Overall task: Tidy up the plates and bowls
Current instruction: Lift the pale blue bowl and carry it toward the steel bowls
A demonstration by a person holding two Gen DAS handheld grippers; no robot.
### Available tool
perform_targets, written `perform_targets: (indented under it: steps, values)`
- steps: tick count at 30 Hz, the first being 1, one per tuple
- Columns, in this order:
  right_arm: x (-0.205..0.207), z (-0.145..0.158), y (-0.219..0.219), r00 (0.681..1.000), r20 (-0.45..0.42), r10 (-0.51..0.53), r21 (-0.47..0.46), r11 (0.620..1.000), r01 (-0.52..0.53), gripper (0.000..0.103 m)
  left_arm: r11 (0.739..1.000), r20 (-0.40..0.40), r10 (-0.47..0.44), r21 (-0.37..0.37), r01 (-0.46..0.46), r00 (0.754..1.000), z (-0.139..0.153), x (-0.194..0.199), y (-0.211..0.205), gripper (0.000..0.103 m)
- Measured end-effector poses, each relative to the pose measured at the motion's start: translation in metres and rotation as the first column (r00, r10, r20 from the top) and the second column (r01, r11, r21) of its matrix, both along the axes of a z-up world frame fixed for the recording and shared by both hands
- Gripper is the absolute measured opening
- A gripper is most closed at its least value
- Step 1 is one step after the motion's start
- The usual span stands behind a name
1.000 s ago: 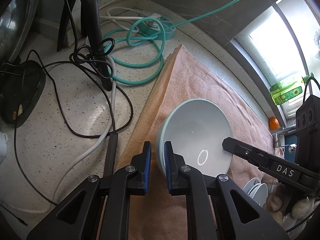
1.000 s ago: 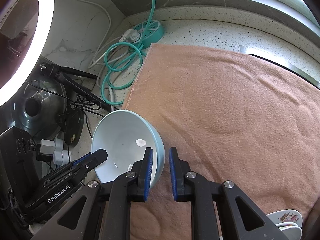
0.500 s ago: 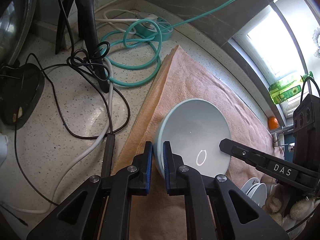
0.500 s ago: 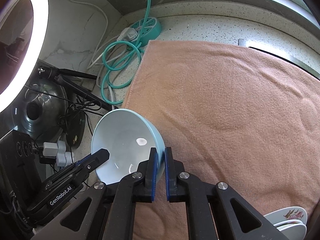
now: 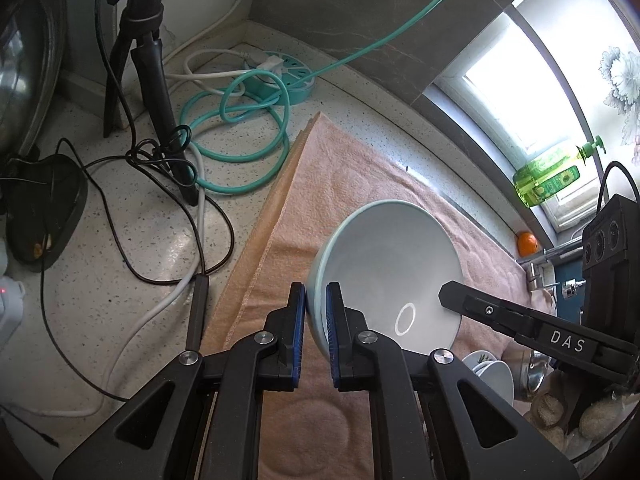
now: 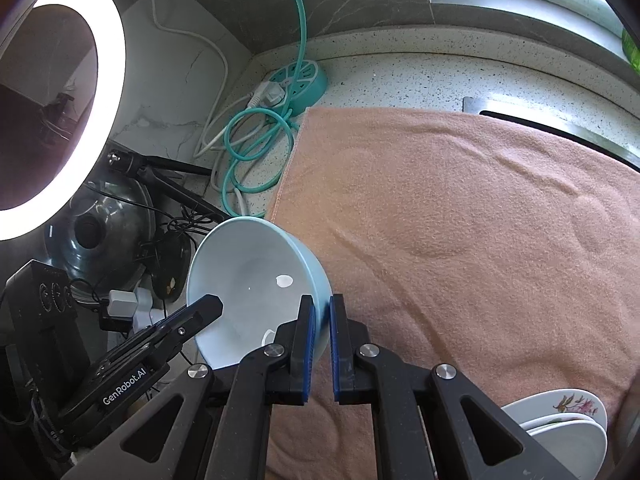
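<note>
A pale blue bowl [image 5: 384, 264] hangs tilted above a pink towel [image 5: 360, 176], held from two sides. My left gripper [image 5: 316, 320] is shut on the bowl's near-left rim, one blue pad inside and one outside. My right gripper [image 6: 321, 334] is shut on the opposite rim of the same bowl [image 6: 248, 276]. In the left wrist view the right gripper [image 5: 448, 294] reaches in from the right; in the right wrist view the left gripper [image 6: 214, 306] comes in from the lower left. White floral plates [image 6: 560, 412] are stacked at the towel's [image 6: 460, 220] near right corner.
Left of the towel the speckled counter [image 5: 132, 240] holds a black tripod [image 5: 156, 80], tangled black and white cables, a teal hose coil [image 5: 240, 136] and a teal power strip [image 6: 300, 80]. A ring light [image 6: 60, 112] and a steel pot lid [image 6: 100, 232] stand at far left. A green soap bottle [image 5: 548, 176] sits on the sill.
The right gripper closed onto the bowl's rim. Both grippers then rose together and lifted the bowl off the towel.
</note>
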State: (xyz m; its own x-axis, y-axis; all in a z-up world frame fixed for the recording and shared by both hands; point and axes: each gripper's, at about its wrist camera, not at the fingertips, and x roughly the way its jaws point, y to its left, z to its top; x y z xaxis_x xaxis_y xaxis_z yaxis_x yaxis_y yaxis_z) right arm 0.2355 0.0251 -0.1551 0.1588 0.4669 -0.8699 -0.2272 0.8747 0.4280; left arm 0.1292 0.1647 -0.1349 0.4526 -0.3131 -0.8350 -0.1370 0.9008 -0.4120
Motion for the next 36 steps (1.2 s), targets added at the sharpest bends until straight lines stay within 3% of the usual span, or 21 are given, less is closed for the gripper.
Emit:
perform_targets:
  steps: [19, 36]
  values:
    - [-0.03, 0.05, -0.08, 0.991, 0.072, -0.112, 0.021, 0.994, 0.111, 0.008, 0.989, 0.062, -0.148, 0.01, 0.148, 0.987, 0.038, -0.006, -0.079, 0.009]
    - [-0.049, 0.066, -0.18, 0.968, 0.095, -0.234, 0.009, 0.972, 0.234, 0.008, 0.956, 0.072, -0.294, 0.008, 0.294, 0.953, 0.047, -0.008, -0.175, 0.009]
